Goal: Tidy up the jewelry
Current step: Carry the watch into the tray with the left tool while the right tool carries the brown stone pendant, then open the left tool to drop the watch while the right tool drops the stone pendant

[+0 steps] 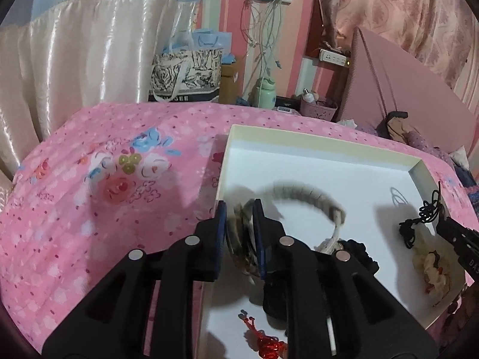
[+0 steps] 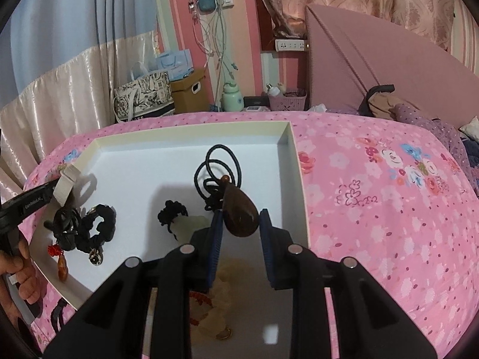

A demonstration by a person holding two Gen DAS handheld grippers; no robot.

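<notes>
A white shallow box lies on the pink flowered bedspread. My left gripper is shut on a grey wrapped headband and holds it over the box's left part; the headband's pale end shows in the right wrist view. My right gripper stands over the box's right side with a dark brown teardrop pendant on a black cord between its jaws; whether they grip it I cannot tell. A black scrunchie, a red knot charm and a pale pendant lie inside.
The bedspread extends left and right of the box. Behind the bed stand a printed tote bag, a cardboard box, a green bottle, a pink basket and hanging cables. A pink headboard rises at the right.
</notes>
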